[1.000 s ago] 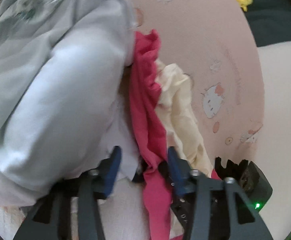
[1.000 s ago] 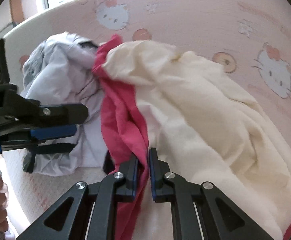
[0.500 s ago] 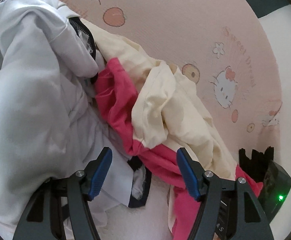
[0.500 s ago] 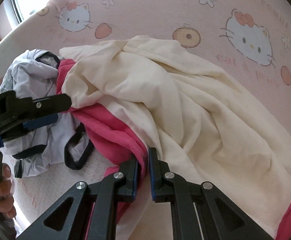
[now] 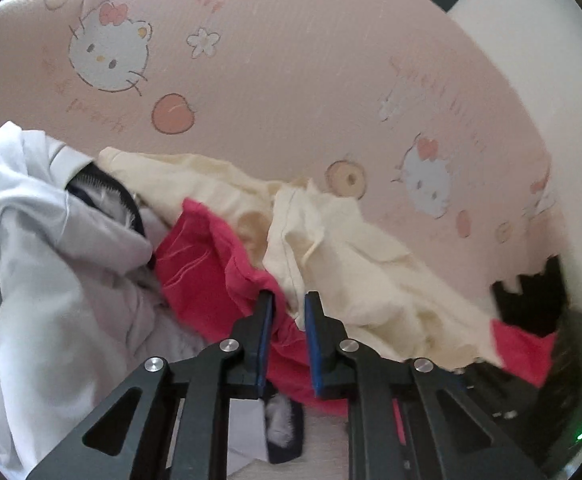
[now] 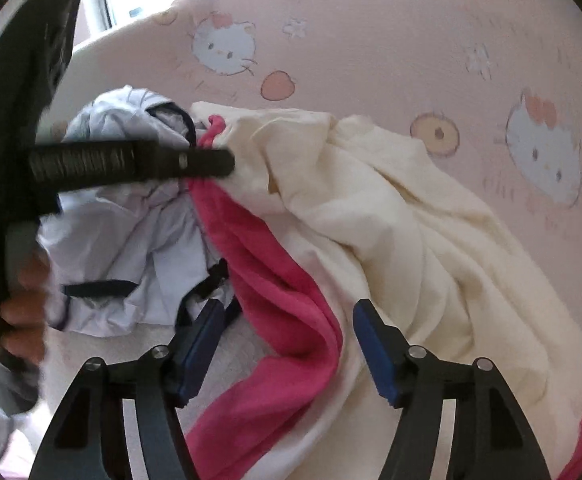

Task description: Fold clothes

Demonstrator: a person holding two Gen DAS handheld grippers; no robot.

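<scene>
A heap of clothes lies on a pink bed sheet [image 5: 291,80] printed with cartoon cats, flowers and peaches. In the left wrist view the left gripper [image 5: 287,312] has its two blue-padded fingers drawn close together with a fold of the pink garment [image 5: 207,276] between them, right where it meets the cream garment [image 5: 351,264]; whether the pads actually clamp the cloth cannot be told from here. To the left lies a white garment [image 5: 43,280] with dark trim. The right wrist view shows what that one does not: the left gripper seen from the side, its finger [image 6: 207,162] reaching across the white garment to the top edge of the pink and cream cloth, and the hand [image 6: 23,300] that holds it at the left edge. There the right gripper [image 6: 287,332] has its fingers spread wide apart, gripping nothing, with the pink garment's long fold running up between them and the cream garment spread to the right.
</scene>
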